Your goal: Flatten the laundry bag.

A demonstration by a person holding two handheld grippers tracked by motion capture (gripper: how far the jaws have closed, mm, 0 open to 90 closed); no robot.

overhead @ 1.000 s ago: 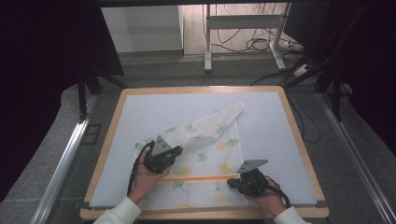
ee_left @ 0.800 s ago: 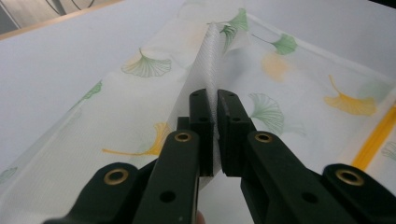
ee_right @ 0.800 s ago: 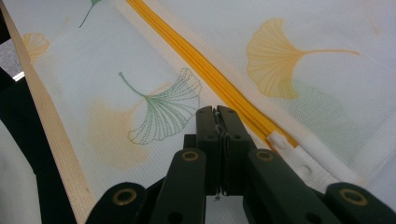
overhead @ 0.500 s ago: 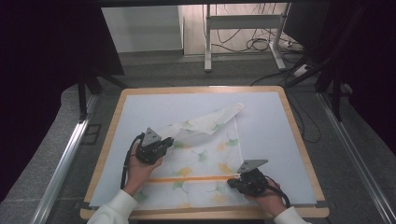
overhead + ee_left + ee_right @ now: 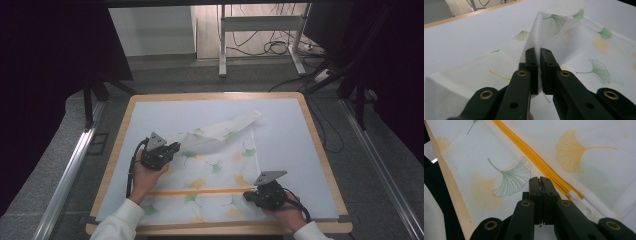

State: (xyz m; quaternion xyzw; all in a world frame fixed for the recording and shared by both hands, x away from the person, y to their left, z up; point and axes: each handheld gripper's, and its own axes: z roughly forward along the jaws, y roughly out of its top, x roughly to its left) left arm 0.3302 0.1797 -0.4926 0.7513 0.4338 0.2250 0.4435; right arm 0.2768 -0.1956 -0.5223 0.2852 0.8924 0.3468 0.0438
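A white mesh cloth bag (image 5: pixel 220 172) printed with green and yellow ginkgo leaves lies on the table, its far part folded over into a raised flap (image 5: pixel 225 131). An orange zipper (image 5: pixel 200 191) runs across its near part. My left gripper (image 5: pixel 175 148) is at the bag's left edge, shut on a lifted fold of the fabric (image 5: pixel 541 27), which stands pinched between the jaws of the left gripper (image 5: pixel 537 53). My right gripper (image 5: pixel 247 196) rests low at the zipper's right end. In the right gripper view the gripper (image 5: pixel 539 180) is shut on a thin metal piece beside the zipper (image 5: pixel 534 152), seemingly its pull.
The bag lies on a white mat (image 5: pixel 285 125) set in a wooden-rimmed board (image 5: pixel 125 130). Beyond the table are a dark floor, a white stand's legs (image 5: pixel 222 55) and cables (image 5: pixel 280 47). Metal rails (image 5: pixel 65 175) run along both sides.
My left gripper has moved left and slightly away, drawing the pinched fabric edge with it. The right gripper has stayed put.
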